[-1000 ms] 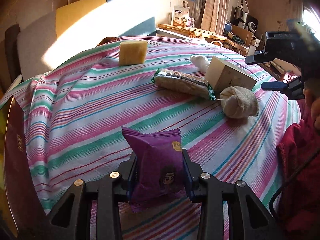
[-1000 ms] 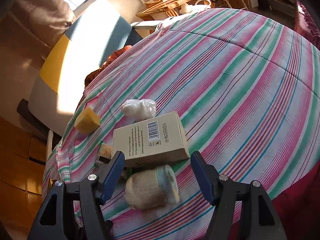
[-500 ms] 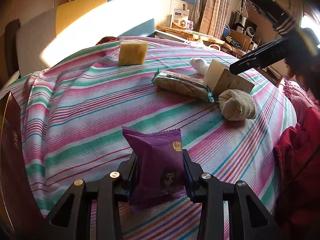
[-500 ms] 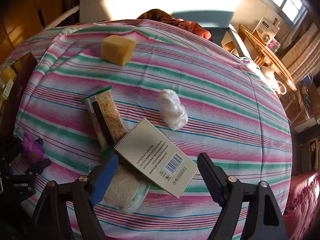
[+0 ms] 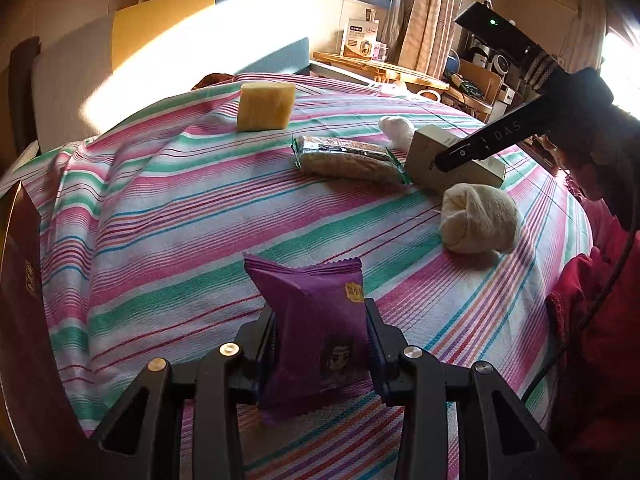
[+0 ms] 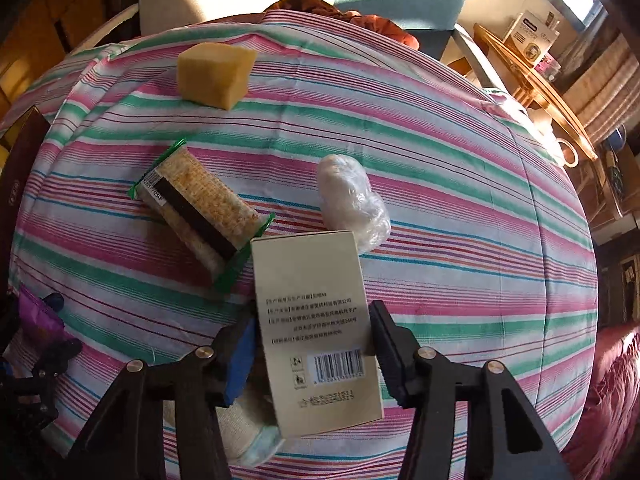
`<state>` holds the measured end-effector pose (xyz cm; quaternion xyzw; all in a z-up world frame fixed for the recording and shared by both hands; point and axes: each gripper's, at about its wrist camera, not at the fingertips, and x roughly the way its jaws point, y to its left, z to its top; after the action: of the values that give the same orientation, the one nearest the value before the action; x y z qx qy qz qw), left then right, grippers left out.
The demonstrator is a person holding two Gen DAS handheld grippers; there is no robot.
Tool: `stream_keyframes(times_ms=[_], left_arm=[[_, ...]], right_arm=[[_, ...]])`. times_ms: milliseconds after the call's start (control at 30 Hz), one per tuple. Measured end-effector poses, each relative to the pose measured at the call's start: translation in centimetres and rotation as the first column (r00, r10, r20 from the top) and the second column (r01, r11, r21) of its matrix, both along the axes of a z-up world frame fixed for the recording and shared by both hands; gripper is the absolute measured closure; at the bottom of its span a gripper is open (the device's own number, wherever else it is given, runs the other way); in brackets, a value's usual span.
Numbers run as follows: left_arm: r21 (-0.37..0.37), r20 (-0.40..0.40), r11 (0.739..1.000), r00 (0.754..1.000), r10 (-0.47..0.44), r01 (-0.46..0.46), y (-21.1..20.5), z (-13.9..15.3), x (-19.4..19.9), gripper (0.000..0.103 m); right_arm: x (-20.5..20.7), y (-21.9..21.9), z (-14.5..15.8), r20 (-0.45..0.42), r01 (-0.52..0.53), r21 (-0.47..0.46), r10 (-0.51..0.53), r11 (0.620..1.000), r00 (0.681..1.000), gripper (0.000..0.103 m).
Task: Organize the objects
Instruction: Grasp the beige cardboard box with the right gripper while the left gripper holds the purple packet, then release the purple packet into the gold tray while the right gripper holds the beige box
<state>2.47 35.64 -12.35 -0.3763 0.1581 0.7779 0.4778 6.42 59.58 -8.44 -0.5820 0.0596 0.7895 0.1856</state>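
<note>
My left gripper [image 5: 320,332] is shut on a purple snack packet [image 5: 308,300], held upright just above the striped cloth [image 5: 160,220]. In the right wrist view my right gripper [image 6: 312,332] points steeply down over a beige box [image 6: 308,280] with a barcode. Its jaws are closing, and both pads sit against the box's long sides. The box's near end rests on a rolled cream sock [image 6: 240,428]. From the left wrist view, one black finger [image 5: 480,148] of the right gripper crosses the box [image 5: 424,152].
A yellow sponge [image 5: 266,106] stands at the far side, with a green-edged cracker pack [image 5: 344,158] and a white plastic-wrapped bundle [image 6: 352,200] near the box. A dark brown box [image 5: 20,280] stands at the left edge. A red sleeve [image 5: 592,340] is at the right.
My right gripper rolled and moved in over the beige box, and its jaws narrowed onto the box's sides. The left gripper and its purple packet stayed put.
</note>
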Motion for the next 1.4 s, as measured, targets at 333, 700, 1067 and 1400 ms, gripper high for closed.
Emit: stream_keyframes(times_ms=[333,700,1067,1400], left_arm=[[-0.013,-0.021,1.0,1.0,0.001,-0.001,0.0,0.0,0.2,0.062],[-0.012,-0.04,0.998,0.997,0.059,-0.06,-2.1,3.9,1.0,0.064],[0.022,-0.084,0.978,0.975,0.206,-0.205,-8.4,8.6,0.3,0.064],[0.024,-0.08,0.944,0.94,0.331,-0.33,-13.5,9.3,-1.8,0.064]], right_arm=[[2.4,0.9,-0.6,-0.12,0.199,-0.073,-0.207,0.977,0.971,0.053],[2.3,1.0,-1.9,-0.073,0.211,-0.108,-0.219,0.972,0.973,0.054],[2.3,0.9,-1.9,-0.061,0.223,-0.081,-0.228,0.972,0.972,0.053],[2.1,0.8,-1.8,-0.054,0.245,-0.082,-0.249,0.966,0.967,0.052]])
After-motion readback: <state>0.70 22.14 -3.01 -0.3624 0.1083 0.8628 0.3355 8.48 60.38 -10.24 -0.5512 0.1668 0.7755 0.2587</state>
